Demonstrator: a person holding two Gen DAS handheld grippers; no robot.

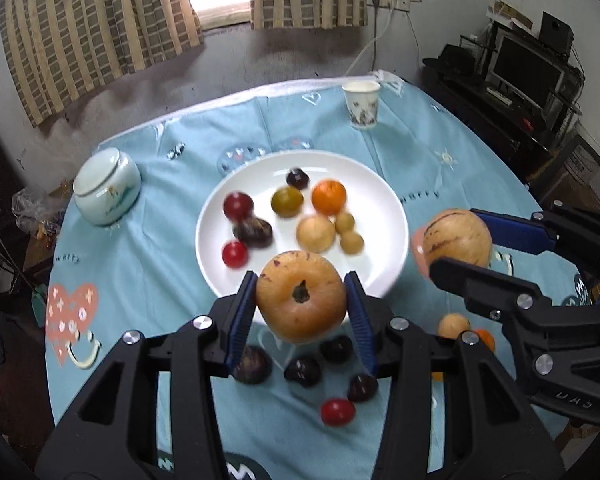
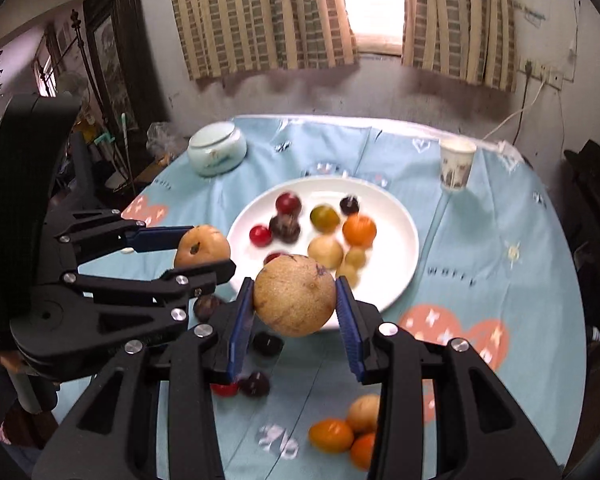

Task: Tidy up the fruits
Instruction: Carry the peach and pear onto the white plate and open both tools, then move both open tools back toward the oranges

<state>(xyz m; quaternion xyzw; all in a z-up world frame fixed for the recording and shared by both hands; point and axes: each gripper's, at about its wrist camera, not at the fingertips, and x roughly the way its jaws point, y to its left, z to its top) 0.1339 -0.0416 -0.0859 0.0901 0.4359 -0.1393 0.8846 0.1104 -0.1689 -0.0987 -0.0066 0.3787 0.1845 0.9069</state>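
My left gripper [image 1: 302, 300] is shut on a large orange-tan fruit with a dark stem scar [image 1: 301, 295], held above the near rim of the white plate [image 1: 380, 208]. My right gripper [image 2: 295, 300] is shut on a round tan fruit [image 2: 295, 294], also lifted near the plate [image 2: 400, 256]. Each gripper shows in the other's view: the right gripper [image 1: 460, 240] at the right, the left gripper [image 2: 204, 250] at the left. The plate holds several small fruits, among them an orange [image 1: 329, 197], red tomatoes [image 1: 235, 254] and dark ones [image 1: 253, 232].
Loose fruits lie on the blue tablecloth [image 1: 140, 264] in front of the plate: dark ones [image 1: 302, 370], a red tomato [image 1: 337, 412], oranges [image 2: 332, 435]. A pale lidded jar [image 1: 107, 187] stands at the left, a paper cup [image 1: 362, 105] at the far edge.
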